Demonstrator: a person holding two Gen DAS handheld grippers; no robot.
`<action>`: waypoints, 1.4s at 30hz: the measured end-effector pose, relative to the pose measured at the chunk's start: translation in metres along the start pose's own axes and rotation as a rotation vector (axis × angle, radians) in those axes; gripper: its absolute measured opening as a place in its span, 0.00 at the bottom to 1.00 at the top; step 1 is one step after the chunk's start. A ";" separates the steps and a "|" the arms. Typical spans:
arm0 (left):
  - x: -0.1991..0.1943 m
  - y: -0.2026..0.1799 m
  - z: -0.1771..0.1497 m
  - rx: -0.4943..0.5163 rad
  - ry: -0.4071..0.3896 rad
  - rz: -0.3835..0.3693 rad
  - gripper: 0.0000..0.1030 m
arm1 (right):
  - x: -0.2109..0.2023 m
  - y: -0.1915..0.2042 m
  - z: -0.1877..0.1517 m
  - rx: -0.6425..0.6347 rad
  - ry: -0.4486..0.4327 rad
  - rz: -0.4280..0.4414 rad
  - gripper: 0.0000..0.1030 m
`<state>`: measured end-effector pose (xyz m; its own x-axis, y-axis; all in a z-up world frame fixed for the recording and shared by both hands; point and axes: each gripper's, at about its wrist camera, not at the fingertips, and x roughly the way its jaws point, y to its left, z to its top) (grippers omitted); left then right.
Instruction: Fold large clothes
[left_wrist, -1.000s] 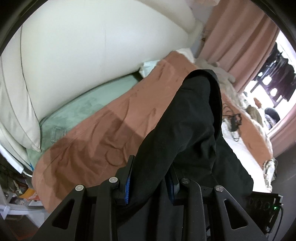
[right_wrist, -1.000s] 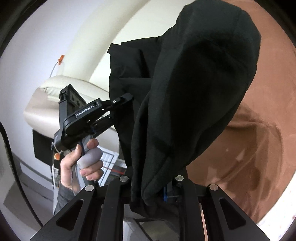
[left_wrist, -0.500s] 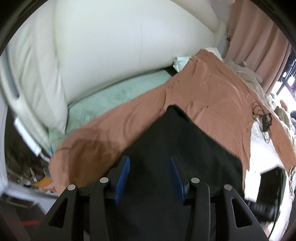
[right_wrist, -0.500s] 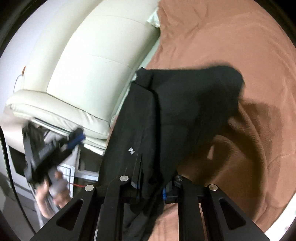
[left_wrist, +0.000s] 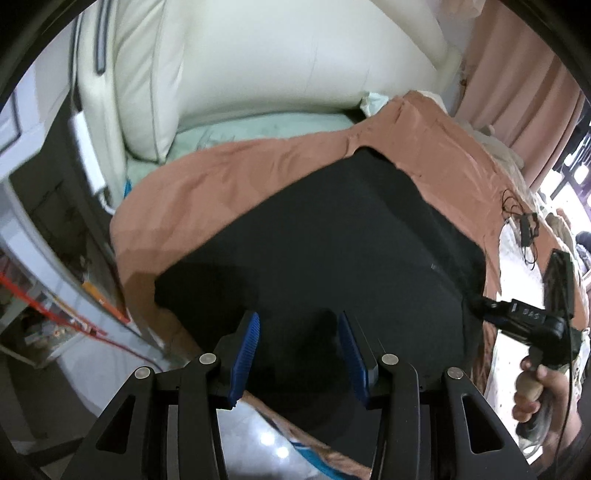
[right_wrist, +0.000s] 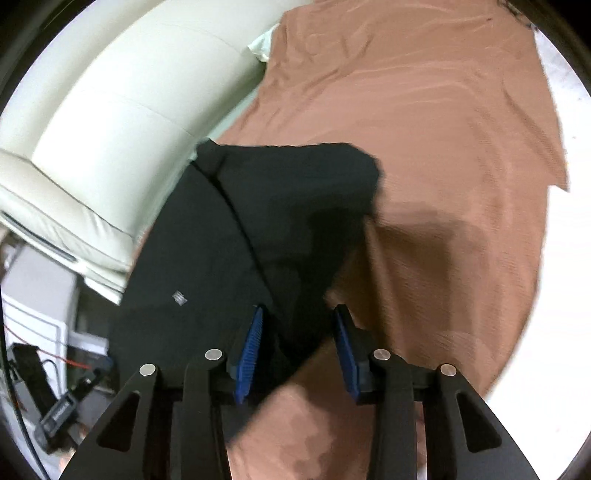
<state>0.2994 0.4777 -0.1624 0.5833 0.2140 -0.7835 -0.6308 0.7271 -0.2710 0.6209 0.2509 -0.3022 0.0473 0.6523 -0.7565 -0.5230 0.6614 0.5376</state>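
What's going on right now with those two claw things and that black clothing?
Left gripper open above the black garment. Right gripper opening, garment edge loose between its jaws. Garment lies on the brown bedspread. Nothing in the way.

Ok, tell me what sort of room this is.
Most likely a bedroom in a home. A padded cream headboard stands behind a bed spread with a brown cover, on which the black garment lies, and pink curtains hang by a window.

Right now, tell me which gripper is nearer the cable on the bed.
Right. The right gripper, jaws opening over the garment, is near the cable; the left gripper is across the garment.
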 end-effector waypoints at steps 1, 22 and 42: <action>0.000 -0.001 -0.003 0.000 0.003 0.007 0.45 | -0.005 -0.002 0.000 -0.008 -0.002 -0.027 0.36; -0.118 -0.078 -0.023 0.063 -0.124 -0.100 0.96 | -0.164 0.022 -0.027 -0.088 -0.106 -0.025 0.88; -0.236 -0.156 -0.086 0.234 -0.254 -0.190 0.99 | -0.324 0.025 -0.128 -0.156 -0.300 -0.101 1.00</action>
<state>0.2164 0.2579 0.0169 0.8049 0.1945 -0.5607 -0.3828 0.8921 -0.2400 0.4831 0.0085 -0.0911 0.3412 0.6820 -0.6469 -0.6258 0.6783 0.3850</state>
